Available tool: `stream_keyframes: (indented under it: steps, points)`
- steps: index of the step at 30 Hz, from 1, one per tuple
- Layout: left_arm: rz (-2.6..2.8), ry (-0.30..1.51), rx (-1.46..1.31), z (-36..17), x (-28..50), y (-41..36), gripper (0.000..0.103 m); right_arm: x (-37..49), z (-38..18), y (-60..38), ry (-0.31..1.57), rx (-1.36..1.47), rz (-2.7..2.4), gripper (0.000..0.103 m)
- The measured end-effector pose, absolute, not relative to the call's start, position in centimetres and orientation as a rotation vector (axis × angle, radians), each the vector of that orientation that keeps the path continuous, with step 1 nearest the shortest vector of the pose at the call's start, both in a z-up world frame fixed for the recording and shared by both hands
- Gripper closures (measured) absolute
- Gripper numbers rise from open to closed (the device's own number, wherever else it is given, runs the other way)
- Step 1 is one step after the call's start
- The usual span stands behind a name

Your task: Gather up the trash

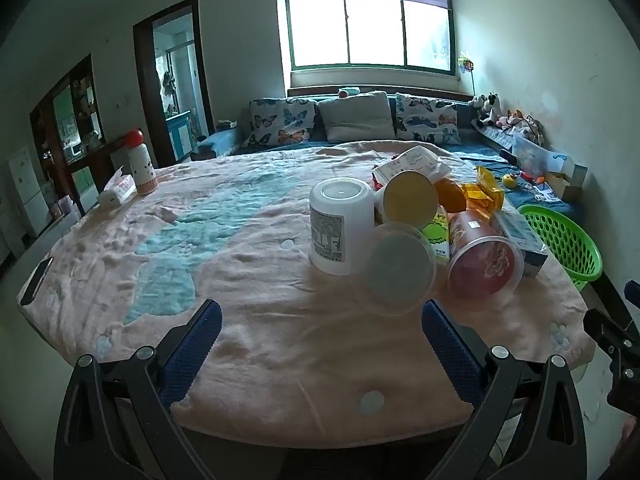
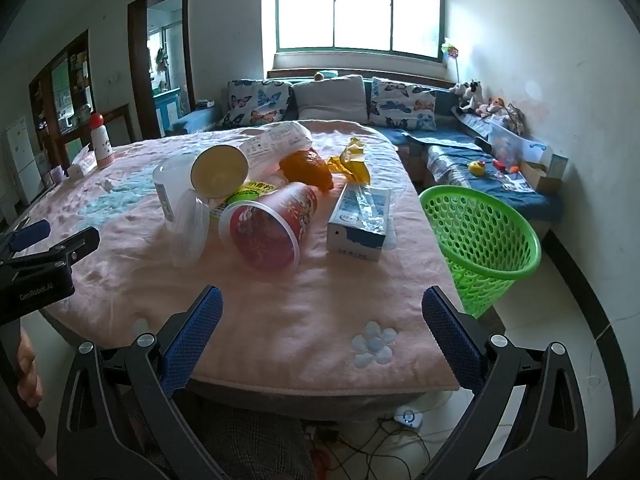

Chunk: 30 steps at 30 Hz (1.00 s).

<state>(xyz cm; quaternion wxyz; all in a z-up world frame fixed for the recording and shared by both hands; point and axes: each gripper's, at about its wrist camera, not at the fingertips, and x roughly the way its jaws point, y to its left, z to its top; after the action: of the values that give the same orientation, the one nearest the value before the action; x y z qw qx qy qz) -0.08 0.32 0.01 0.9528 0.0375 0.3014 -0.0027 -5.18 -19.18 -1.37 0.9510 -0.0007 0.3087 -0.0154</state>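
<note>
Pink tablecloth [image 2: 304, 320], trash pile [image 2: 264, 200] beyond right gripper [image 2: 322, 312]

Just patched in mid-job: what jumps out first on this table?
A heap of trash sits on the pink blanket: a red tipped-over cup, a white tub and a blue-and-white carton. A green mesh basket stands on the floor off the table's right edge. Both hand-held grippers, left and right, hover open and empty.
</note>
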Motion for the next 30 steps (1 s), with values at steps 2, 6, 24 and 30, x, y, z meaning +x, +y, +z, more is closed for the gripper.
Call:
stream_keyframes:
  steps: [2,6,24,30]
  points:
    - [-0.005,0.609,0.076,0.05,-0.14,0.39,0.006,-5.23,-1.33,-19.18,0.628,-0.001,-0.031,0.004]
    - [-0.005,0.608,0.076,0.27,-0.21,0.27,0.006,-5.16,-1.32,-19.09,0.626,-0.004,-0.033,0.004]
    - [-0.015,0.609,0.056,0.4,-0.25,0.29,0.006,-5.31,-0.91,-19.34,0.623,-0.002,-0.038,0.004]
    - [-0.021,0.612,0.043,0.47,-0.01,0.91,0.006,-5.31,-0.91,-19.39,0.622,-0.001,-0.039,0.004]
